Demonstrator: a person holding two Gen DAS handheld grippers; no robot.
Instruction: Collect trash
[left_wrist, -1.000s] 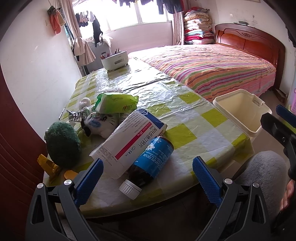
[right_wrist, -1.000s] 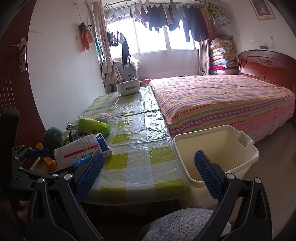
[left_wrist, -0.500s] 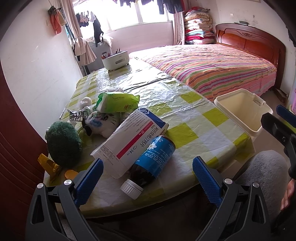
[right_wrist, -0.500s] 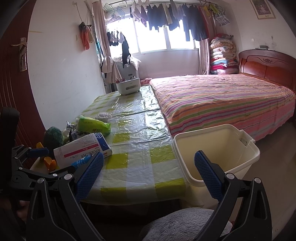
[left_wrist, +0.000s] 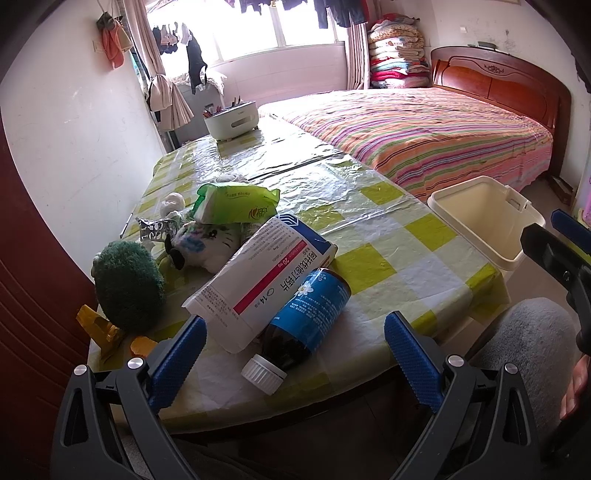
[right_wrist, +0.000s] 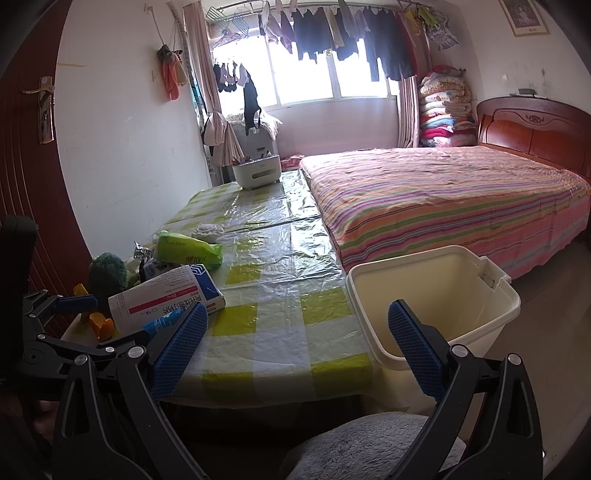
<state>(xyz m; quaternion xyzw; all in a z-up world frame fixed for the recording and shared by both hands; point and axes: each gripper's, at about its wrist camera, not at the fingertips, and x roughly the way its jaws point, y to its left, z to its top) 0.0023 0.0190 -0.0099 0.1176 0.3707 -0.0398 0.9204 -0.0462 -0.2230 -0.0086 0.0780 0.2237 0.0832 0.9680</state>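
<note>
left fingers (left_wrist: 293, 347) have crept slightly toward the bottle (left_wrist: 301, 321); both pairs spread, holding nothing. bin (right_wrist: 432, 295) looks empty beside the surface (right_wrist: 280, 325); all trash remains uncollected.

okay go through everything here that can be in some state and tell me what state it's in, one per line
left gripper: open, empty.
right gripper: open, empty.
brown bottle: lying on its side, white cap on.
medicine box: lying flat, closed.
tissue pack: resting on the pile.
bin: upright, empty.
</note>
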